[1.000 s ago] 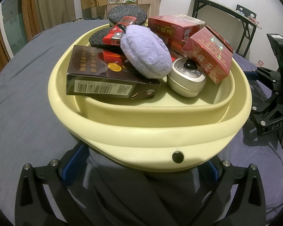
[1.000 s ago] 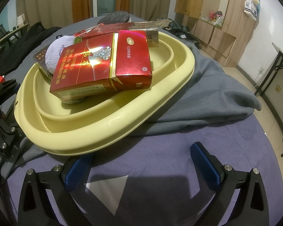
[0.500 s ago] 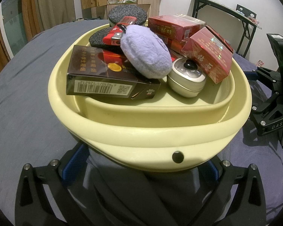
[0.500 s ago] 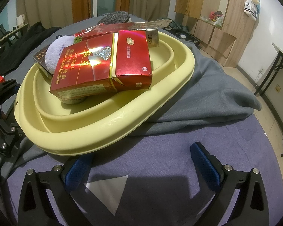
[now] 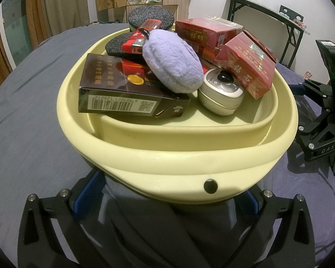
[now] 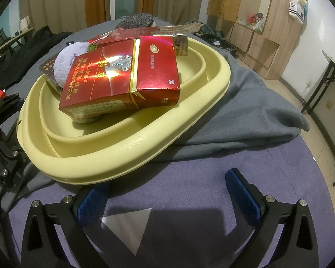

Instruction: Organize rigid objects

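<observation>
A pale yellow basin (image 5: 167, 163) (image 6: 127, 163) rests on grey cloth and holds a dark brown box (image 5: 122, 91), a purple plush pad (image 5: 172, 62) (image 6: 62, 60), a round silver tin (image 5: 221, 93), red cigarette boxes (image 5: 248, 67) (image 6: 122, 78), a red lighter (image 5: 138, 40) and dark grey round pads (image 5: 116, 47). My left gripper (image 5: 167, 201) is open, its blue fingertips at the basin's near wall, partly hidden under it. My right gripper (image 6: 167, 196) is open and empty over the purple sheet, just short of the basin's rim.
A grey blanket (image 6: 245, 116) lies under the basin on the purple sheet (image 6: 189, 201). A folding table (image 5: 256, 6) stands at the back. Wooden cabinets (image 6: 245, 11) line the wall. The other gripper shows at the right edge in the left wrist view (image 5: 323, 122).
</observation>
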